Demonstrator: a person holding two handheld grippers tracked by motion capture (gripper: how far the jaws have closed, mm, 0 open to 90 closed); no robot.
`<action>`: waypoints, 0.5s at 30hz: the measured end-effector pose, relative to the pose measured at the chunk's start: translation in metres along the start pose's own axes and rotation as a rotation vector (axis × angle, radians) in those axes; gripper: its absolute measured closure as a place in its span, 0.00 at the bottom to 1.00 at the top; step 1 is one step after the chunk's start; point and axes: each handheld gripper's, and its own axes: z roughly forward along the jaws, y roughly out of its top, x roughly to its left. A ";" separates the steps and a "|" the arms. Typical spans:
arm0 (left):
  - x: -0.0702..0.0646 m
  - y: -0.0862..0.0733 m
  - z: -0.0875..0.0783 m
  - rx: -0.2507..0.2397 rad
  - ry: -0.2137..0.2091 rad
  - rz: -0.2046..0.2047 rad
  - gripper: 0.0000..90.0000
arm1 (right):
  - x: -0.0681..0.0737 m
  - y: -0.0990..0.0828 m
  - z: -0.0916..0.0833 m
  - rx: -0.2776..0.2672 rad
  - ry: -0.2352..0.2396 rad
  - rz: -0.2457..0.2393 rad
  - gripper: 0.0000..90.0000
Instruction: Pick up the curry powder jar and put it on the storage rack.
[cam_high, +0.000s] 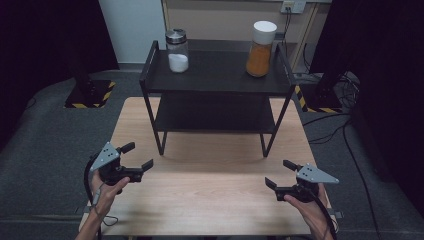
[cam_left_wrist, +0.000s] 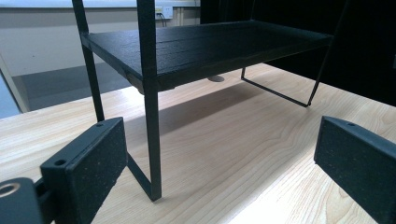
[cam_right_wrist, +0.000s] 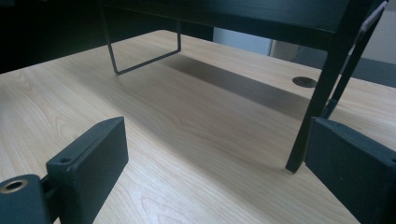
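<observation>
I hold my left gripper (cam_high: 138, 156) low over the table (cam_high: 210, 200), jaws spread and empty, so it is ready to reach. The salt jar (cam_high: 177, 51) and spice jar (cam_high: 261, 49) stand well apart on the top of the rack (cam_high: 216, 80), out of the way. My right gripper (cam_high: 280, 173) waits the same, spread wide and holding nothing.

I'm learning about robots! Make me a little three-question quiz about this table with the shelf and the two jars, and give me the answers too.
1. True or false: the jar with orange powder stands on the top shelf of the black rack.
2. What colour is the stuff inside the jar with the silver lid?
A. white
B. green
C. blue
3. Fill the gap: the left claw and the right claw are both ____ and hold nothing.

Key
1. True. It is at the rack's right end.
2. A. White, filling only the bottom part of the jar.
3. Open. Both hover over the wooden table in front of the rack.
</observation>
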 end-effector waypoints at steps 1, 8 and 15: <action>0.000 0.000 0.000 -0.001 -0.001 0.001 0.02 | 0.000 0.000 0.000 -0.001 0.001 -0.005 0.07; 0.001 -0.001 -0.001 -0.007 0.002 -0.006 0.02 | 0.001 0.000 0.001 0.001 0.011 -0.008 0.07; 0.001 -0.001 -0.001 -0.008 0.007 -0.009 0.02 | 0.000 0.000 0.001 0.002 0.012 -0.007 0.07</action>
